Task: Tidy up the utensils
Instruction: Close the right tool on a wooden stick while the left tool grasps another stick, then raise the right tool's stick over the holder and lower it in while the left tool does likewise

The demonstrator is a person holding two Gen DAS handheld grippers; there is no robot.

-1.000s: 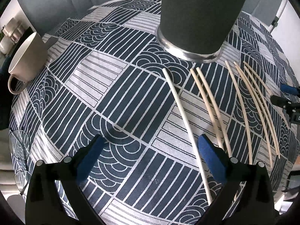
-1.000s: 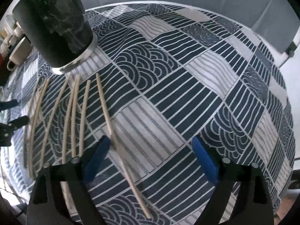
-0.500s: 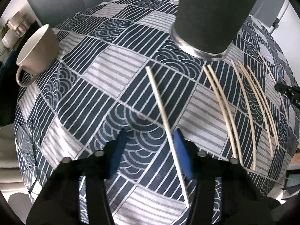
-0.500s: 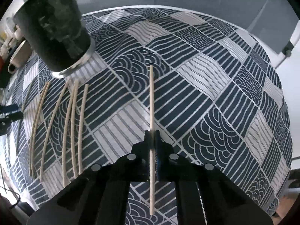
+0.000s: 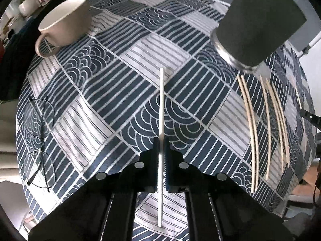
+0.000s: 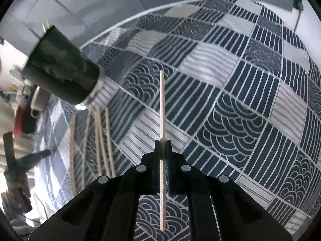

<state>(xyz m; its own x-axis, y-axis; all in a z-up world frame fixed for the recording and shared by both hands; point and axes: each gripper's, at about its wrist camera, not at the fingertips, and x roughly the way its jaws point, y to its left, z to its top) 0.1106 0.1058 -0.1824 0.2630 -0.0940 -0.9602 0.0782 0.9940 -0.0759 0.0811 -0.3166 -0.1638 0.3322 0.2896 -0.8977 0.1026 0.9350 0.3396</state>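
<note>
Both chopsticks, white chopstick [image 5: 162, 108] and wooden chopstick [image 6: 162, 108], point forward.

The left tongs [image 5: 162, 150] are matte black, angular plastic: two broad arms widen toward the camera and narrow to squared tips. Four round silver screw heads sit in an arc just behind the tips, two on each arm. Blue pads line the inner faces of the fingertips [image 5: 167, 166], ribbed along their edge. Thin pale rails run lengthwise down the arms behind the screws.

The right tongs [image 6: 163, 150] have the same black build, the same four silver screws behind the tips, and a blue pad edge showing on one inner face.
</note>
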